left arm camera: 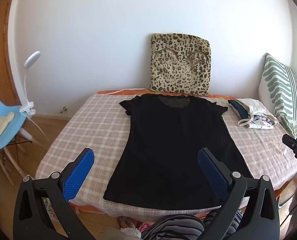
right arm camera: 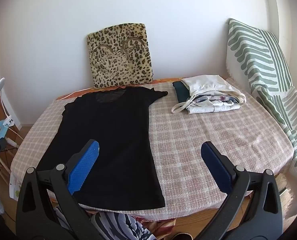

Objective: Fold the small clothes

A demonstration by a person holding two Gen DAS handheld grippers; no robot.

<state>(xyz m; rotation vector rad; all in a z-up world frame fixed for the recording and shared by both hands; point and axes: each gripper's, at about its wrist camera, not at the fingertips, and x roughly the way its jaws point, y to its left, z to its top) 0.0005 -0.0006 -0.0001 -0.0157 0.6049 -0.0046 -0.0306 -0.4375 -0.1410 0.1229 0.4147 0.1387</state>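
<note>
While both grippers hang above the near edge of the checked table cloth [right arm camera: 208, 136], the black T-shirt [left arm camera: 168, 140] lies flat on it, its long axis running away from the person, collar toward the leopard cushion [left arm camera: 180, 64]. The left gripper [left arm camera: 146, 158], jaws spread wide and holding nothing, is over the hem. The right gripper [right arm camera: 148, 150], equally wide and empty, is beside the shirt's right edge, so each hand seems near its own side.

Shirt [left arm camera: 174, 140] plain black. Table [left arm camera: 92, 120] cloth pink/white plaid, orange edge. Cushion [left arm camera: 180, 64] leopard print, tan w/ dark spots. Pillow [right arm camera: 264, 64] white w/ green stripes. Chair [left arm camera: 6, 124] light blue. Hand-held gripper pads [right arm camera: 84, 170] blue.
</note>
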